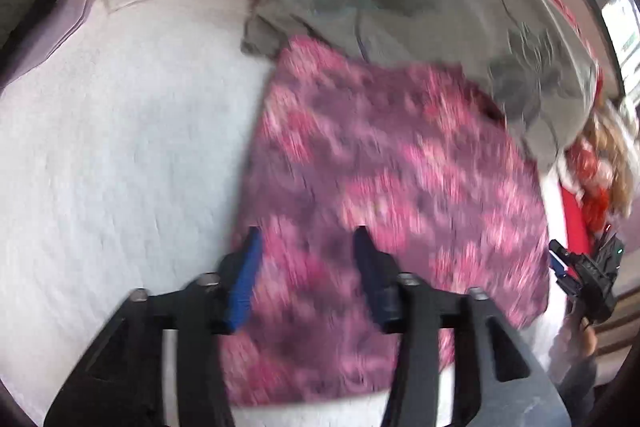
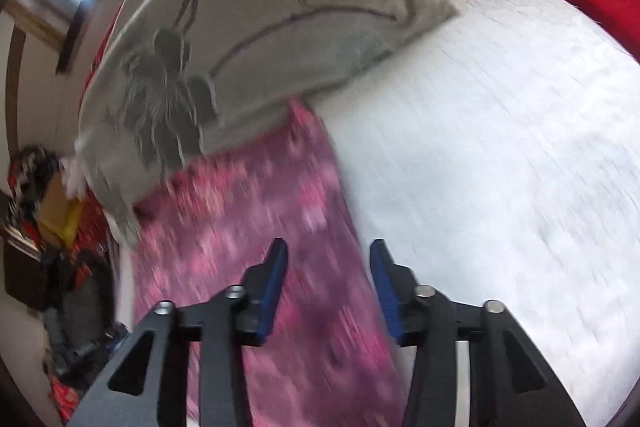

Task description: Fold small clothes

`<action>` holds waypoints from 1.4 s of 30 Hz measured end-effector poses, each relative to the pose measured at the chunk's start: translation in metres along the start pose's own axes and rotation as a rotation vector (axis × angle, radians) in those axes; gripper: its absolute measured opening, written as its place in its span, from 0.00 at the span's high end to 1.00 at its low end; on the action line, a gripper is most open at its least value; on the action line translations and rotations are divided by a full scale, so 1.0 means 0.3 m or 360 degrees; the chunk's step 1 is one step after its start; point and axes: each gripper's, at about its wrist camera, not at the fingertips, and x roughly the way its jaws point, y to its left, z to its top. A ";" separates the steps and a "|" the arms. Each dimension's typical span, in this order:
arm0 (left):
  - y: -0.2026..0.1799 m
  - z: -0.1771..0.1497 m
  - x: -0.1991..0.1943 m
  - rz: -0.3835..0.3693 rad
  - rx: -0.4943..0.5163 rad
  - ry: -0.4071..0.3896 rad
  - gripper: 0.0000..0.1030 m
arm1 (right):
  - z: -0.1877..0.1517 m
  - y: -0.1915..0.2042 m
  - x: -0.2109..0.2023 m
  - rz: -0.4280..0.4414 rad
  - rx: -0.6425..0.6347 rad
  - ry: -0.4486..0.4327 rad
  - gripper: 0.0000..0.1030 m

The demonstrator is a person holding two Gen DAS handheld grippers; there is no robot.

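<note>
Pink garment (image 1: 384, 195) beneath left gripper (image 1: 308, 239)

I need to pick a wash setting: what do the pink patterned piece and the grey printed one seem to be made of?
Pink patterned cloth: soft, matte woven or knit fabric, lying limp and flat; blur hides the weave. Grey garment: matte jersey-like cotton, judging by its soft folds and dull dark print.

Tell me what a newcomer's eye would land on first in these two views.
The pink patterned cloth grabs attention, spread flat on the white bed cover beneath both open grippers. Next comes the grey printed garment lying beyond it, its near edge overlapping the pink cloth's far edge.
</note>
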 end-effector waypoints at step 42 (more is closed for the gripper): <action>-0.069 0.133 0.195 0.0211 0.0108 0.0023 0.42 | 0.012 0.105 0.135 -0.0220 -0.0020 -0.0171 0.91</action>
